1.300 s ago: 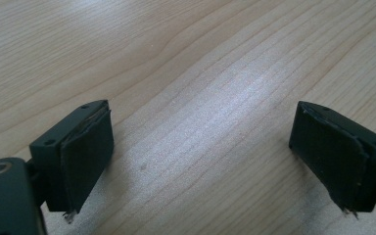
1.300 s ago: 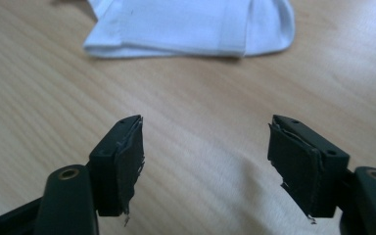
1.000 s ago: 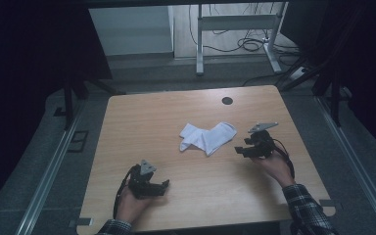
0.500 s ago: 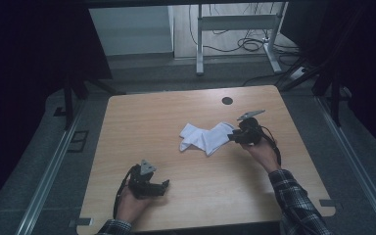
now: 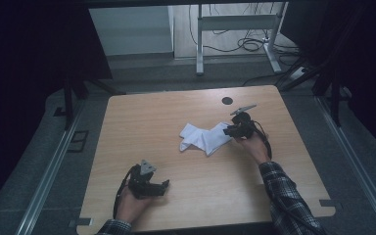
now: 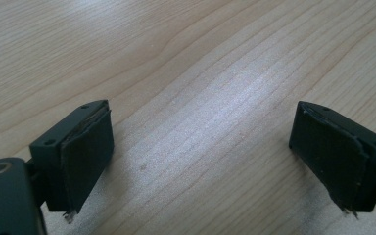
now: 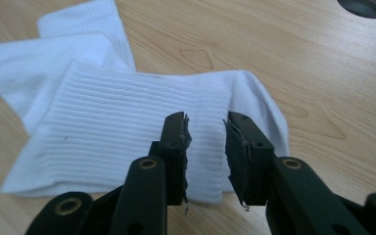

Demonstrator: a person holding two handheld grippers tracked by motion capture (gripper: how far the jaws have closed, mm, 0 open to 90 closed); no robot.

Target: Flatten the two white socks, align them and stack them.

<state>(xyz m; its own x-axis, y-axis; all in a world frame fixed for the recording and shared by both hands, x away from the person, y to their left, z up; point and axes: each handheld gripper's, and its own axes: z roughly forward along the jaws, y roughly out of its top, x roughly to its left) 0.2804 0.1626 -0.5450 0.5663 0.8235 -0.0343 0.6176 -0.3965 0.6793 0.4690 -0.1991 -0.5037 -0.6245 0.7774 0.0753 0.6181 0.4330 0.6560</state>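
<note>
Jaws of the right gripper have just been closing, narrowly parted over the soft, light white sock's ribbed cuff, nothing pinched; best pinched there.

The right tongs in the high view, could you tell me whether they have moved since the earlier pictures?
Yes. The right tongs have shifted left and up the picture, toward the black hole, now at the edge of the white socks, their jaws having just been closing over the fabric.
</note>
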